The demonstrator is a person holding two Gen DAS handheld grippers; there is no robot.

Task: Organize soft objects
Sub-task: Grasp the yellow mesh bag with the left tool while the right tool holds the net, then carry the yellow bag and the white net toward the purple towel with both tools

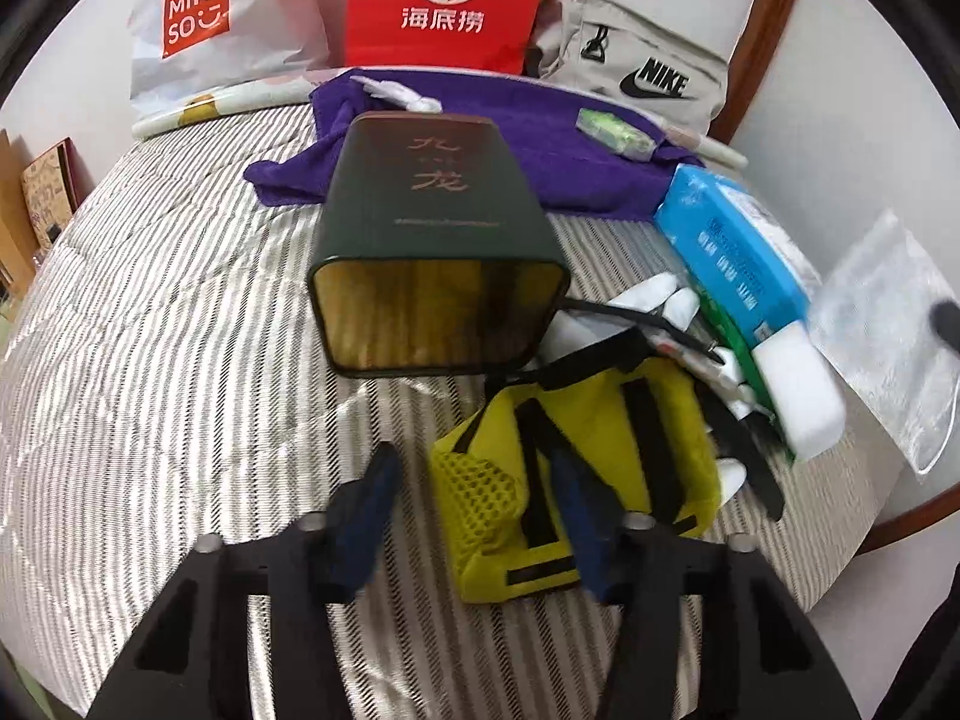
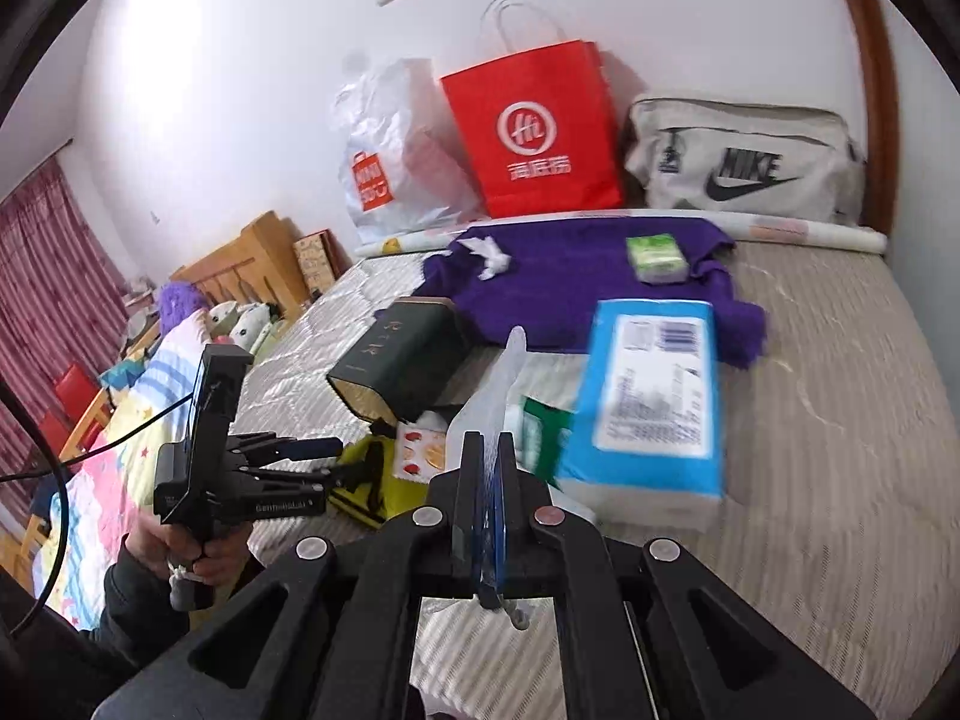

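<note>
My left gripper is open low over the striped bed, its right finger over a yellow mesh pouch with black straps. A dark green tin lies on its side just ahead. My right gripper is shut on a clear plastic bag, also seen at the right edge of the left wrist view. A blue tissue pack lies just right of the held bag. A purple towel is spread at the back with a small green tissue pack on it.
A red paper bag, a white Miniso bag and a grey Nike bag stand against the wall. A rolled poster lies before them. The left gripper shows at the left in the right wrist view. Wooden furniture stands beyond the bed.
</note>
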